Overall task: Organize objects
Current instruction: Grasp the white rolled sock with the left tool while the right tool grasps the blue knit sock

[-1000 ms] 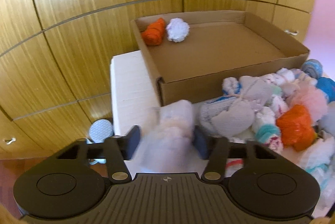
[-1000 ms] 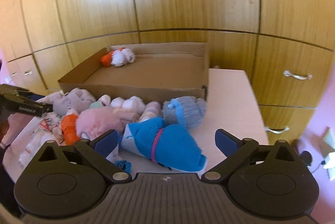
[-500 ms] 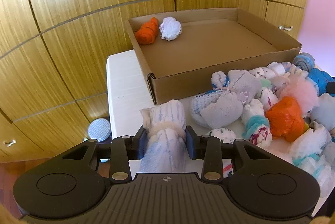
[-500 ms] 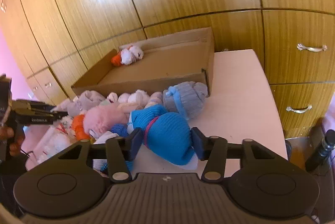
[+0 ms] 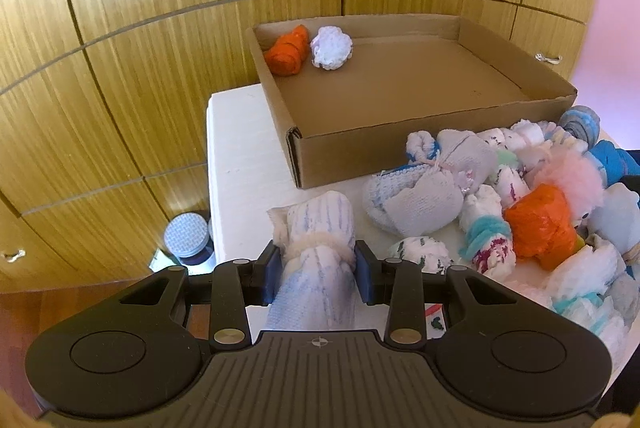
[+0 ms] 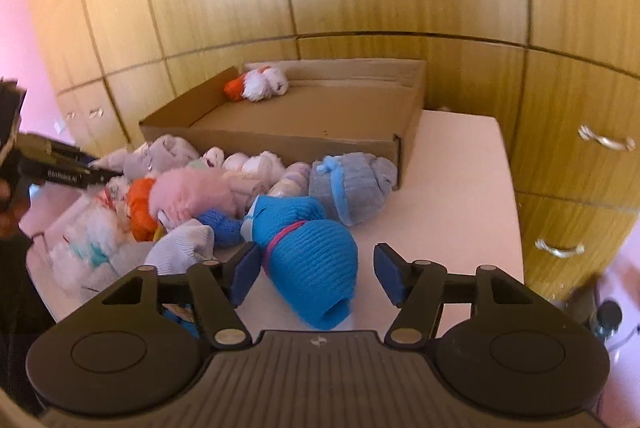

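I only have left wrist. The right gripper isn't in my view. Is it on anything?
Observer: Not gripping. The right gripper has its jaws opening around the bright blue sock roll; the pads stand clear of it.
Operator: Is that roll off the table?
Observer: No, it lies on the white table.
Operator: What is behind it?
Observer: A grey sock bundle with light blue trim, against the cardboard box corner.

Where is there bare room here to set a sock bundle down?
Most of the cardboard box floor is bare; only an orange bundle and a white bundle sit in its far corner. The white table beside the box is bare. The sock pile is crowded.
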